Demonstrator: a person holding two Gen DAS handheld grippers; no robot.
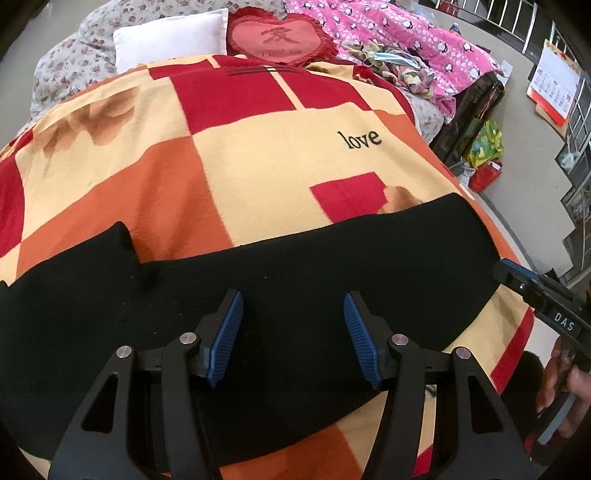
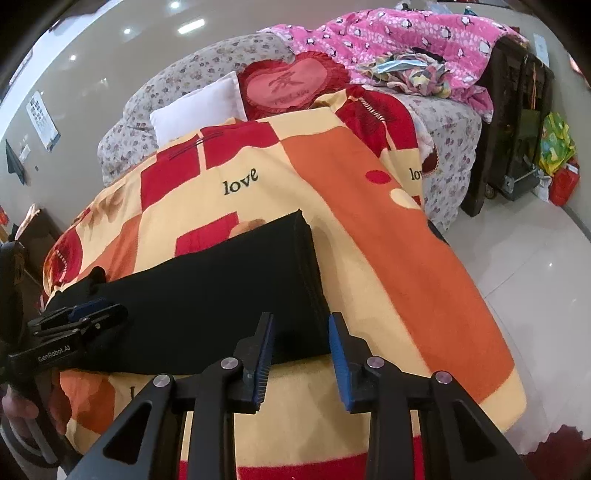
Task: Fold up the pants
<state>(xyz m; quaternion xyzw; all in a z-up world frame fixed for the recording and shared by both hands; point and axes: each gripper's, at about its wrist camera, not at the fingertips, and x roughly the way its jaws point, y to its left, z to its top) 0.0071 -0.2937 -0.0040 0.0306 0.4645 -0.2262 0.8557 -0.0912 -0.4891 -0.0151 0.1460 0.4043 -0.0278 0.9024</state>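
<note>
Left wrist, pants beneath spread claw

I get bright, even indoor light; ceiling spots glare upper left; fisheye bends edges, corners go black.

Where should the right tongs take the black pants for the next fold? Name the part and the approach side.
Probably the near corner of the stacked leg-hem end of the black pants, where the right tongs hang open. Come in low from the bed's near edge, one finger sliding under the layered edge on the checkered blanket; that edge lies flat and straight, so all layers get pinched together.
</note>
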